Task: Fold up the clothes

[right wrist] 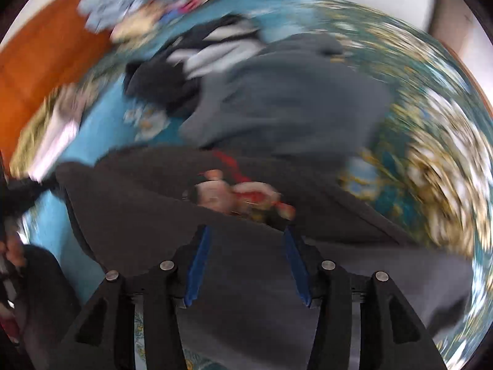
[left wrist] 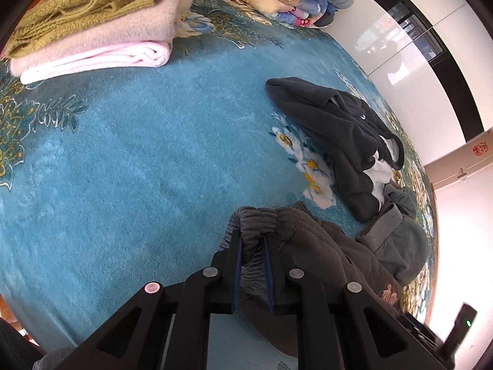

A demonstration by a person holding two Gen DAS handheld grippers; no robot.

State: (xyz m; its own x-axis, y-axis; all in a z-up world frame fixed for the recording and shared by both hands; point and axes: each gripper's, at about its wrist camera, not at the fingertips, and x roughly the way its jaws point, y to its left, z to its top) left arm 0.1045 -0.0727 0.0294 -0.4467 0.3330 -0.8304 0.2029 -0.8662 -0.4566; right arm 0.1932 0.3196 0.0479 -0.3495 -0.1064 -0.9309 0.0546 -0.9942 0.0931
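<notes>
The left gripper (left wrist: 252, 240) pinches the brown garment's (left wrist: 323, 246) ribbed hem — soft, floppy fleece; right gripper (right wrist: 246, 231) spread, unloaded.

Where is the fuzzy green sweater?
In the left wrist view, upper left: the green sweater tops a folded pile, on a pink blanket, on the blue bedspread.

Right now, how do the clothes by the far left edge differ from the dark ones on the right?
The folded stack, with green, cream and pink layers, lies flat and neat; the black jacket lies crumpled. The stack is pale, the jacket dark with white showing inside. Nothing grips the stack or jacket; the left gripper pinches the brown corduroy garment nearby. All rest on the blue floral blanket.
</notes>
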